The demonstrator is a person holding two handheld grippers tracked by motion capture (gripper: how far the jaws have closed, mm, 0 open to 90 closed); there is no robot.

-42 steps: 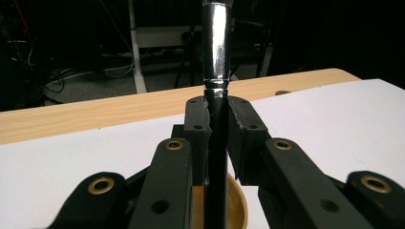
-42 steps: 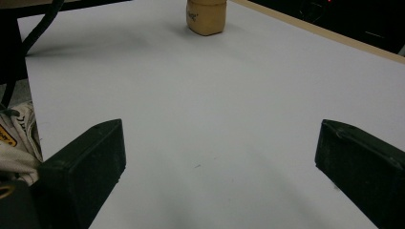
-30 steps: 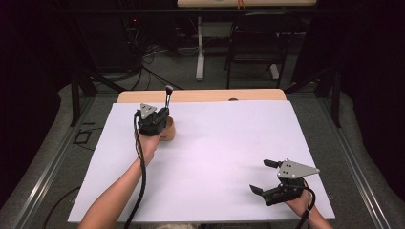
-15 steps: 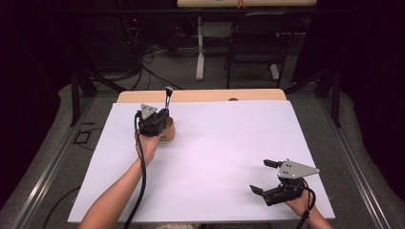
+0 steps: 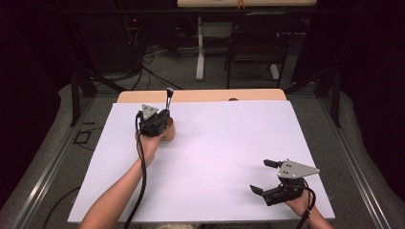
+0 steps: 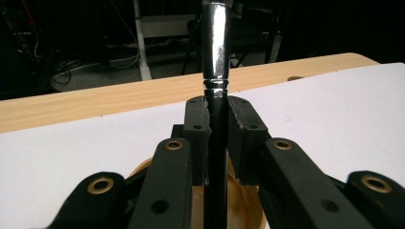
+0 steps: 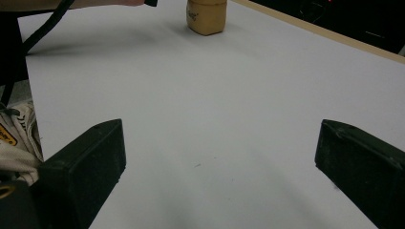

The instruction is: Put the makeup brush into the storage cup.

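Observation:
My left gripper [image 5: 165, 113] [image 6: 218, 117] is shut on a slim upright tool [image 5: 169, 97] [image 6: 214, 43] with a black handle and a chrome ferrule. The tool stands in a small tan wooden cup [image 5: 168, 134] [image 6: 244, 202] at the far left of the white sheet [image 5: 219, 143]; its top end is cut off in the left gripper view. At the near right my right gripper [image 5: 261, 176] [image 7: 219, 157] rests low over the sheet, open, nothing between its jaws. It faces the cup [image 7: 207, 16] from well across the table.
A strip of bare wooden tabletop [image 5: 200, 96] shows beyond the sheet's far edge. Behind the table stand a dark chair [image 5: 253, 47] and a white desk leg [image 5: 199, 52], with cables on the floor. Metal rails [image 5: 45, 167] run along both sides.

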